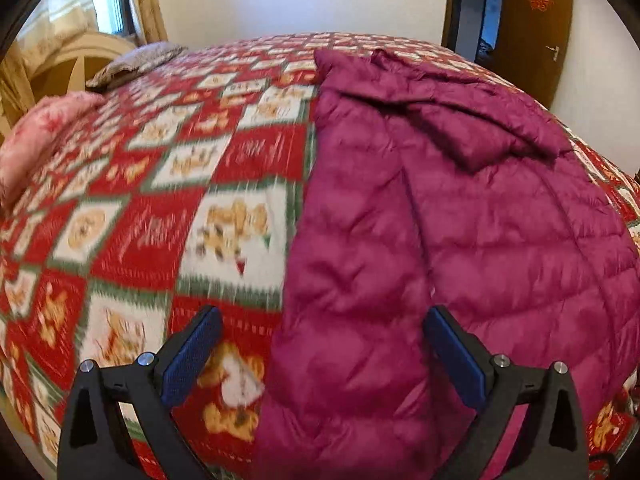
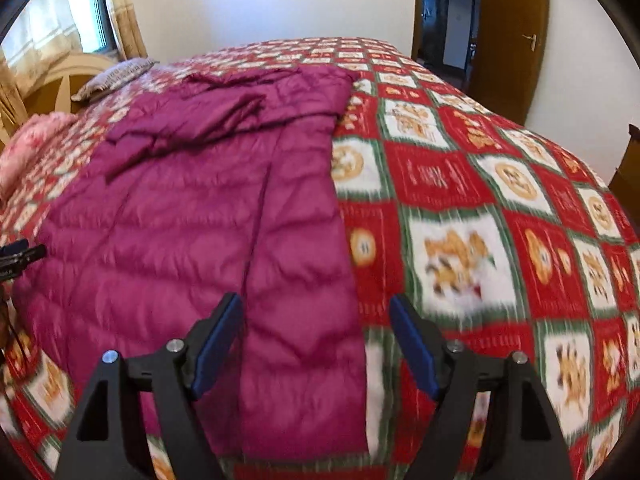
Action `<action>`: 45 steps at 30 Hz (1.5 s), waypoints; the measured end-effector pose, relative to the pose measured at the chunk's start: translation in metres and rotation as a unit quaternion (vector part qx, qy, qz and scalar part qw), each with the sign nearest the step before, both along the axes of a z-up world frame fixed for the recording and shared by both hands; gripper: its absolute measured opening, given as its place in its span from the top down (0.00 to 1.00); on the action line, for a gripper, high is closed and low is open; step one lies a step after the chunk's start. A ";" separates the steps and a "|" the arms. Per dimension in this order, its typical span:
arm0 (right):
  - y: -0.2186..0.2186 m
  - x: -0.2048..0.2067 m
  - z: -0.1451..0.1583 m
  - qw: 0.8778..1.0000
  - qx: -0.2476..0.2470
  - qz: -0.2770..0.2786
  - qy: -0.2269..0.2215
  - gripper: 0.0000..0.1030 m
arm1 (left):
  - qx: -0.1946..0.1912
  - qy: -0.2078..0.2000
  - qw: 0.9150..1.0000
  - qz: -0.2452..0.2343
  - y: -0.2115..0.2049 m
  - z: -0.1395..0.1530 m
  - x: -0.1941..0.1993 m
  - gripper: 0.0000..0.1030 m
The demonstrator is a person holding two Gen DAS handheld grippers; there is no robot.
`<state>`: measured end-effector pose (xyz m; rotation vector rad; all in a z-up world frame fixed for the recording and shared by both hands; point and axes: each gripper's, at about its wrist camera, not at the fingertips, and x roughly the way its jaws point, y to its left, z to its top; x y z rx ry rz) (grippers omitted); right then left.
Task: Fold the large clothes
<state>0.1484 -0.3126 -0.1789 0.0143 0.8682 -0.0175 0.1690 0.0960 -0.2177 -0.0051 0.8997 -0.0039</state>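
Note:
A magenta quilted puffer jacket (image 1: 460,220) lies flat on the bed, lengthwise away from me, with a sleeve folded across its upper part. My left gripper (image 1: 323,314) hangs open just above the jacket's left edge near the hem; one finger is over the quilt, the other over the jacket. In the right wrist view the same jacket (image 2: 180,220) fills the left half. My right gripper (image 2: 316,300) stands open over the jacket's right edge near the hem, with nothing pressed between its blue pads (image 2: 216,340). Both views are blurred by motion.
A red, white and green patchwork quilt (image 2: 480,200) covers the whole bed. A pink pillow (image 1: 36,140) and a grey pillow (image 1: 136,62) lie at the far left by the cream headboard (image 1: 80,64). A brown door (image 2: 512,40) stands open at the back right.

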 end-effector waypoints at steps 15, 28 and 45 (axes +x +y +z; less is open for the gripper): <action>0.006 -0.050 0.037 0.992 0.081 0.070 -0.062 0.91 | -0.031 -0.087 0.992 -0.084 0.000 0.072 -0.044 0.98; 0.000 -0.072 0.178 0.960 0.088 0.077 -0.255 0.93 | -0.084 -0.197 0.972 -0.096 0.027 0.189 -0.070 0.98; -0.018 0.027 0.079 0.993 0.063 0.002 -0.105 0.28 | -0.060 -0.138 0.987 -0.062 0.029 0.116 0.006 0.98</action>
